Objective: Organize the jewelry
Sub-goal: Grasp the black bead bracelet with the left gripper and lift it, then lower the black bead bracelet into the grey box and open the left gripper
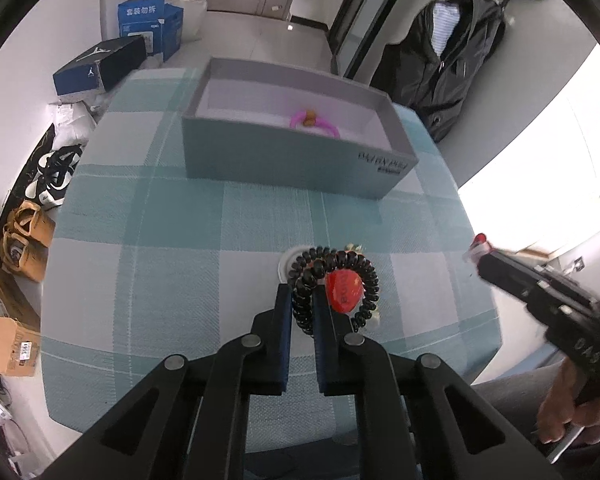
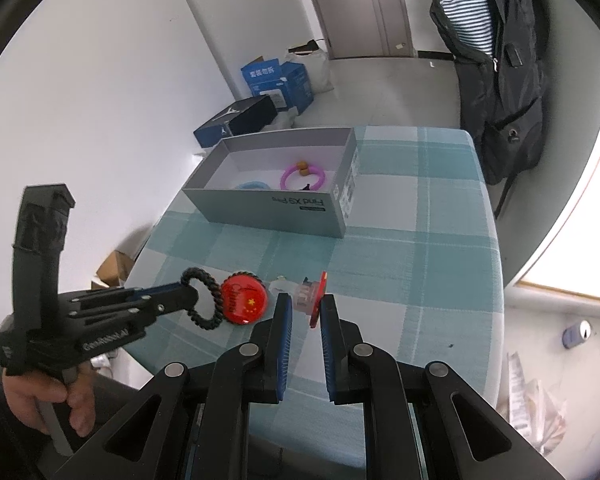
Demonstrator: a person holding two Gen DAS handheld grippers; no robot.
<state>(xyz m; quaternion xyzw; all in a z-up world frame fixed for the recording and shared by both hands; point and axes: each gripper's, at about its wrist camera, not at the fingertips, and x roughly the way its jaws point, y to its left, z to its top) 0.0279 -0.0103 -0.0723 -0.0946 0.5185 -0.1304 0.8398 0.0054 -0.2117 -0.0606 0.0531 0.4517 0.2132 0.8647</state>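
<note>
While pinched, black coiled bracelet [image 1: 332,280], red badge [image 1: 342,291]

Bracelet [image 2: 303,176] in box [image 2: 260,216], box behind badge [image 2: 245,300] on table [image 2: 420,264]

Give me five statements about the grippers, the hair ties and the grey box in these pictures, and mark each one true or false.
1. The left gripper is shut on the black spiral hair tie. True.
2. The grey box is empty. False: a pink ring and a light blue ring lie inside.
3. The right gripper holds a small red and clear piece. True.
4. The red round badge lies inside the box. False: it is at the black hair tie, outside the box.
5. The box has its lid on. False: it is open on top.
</note>
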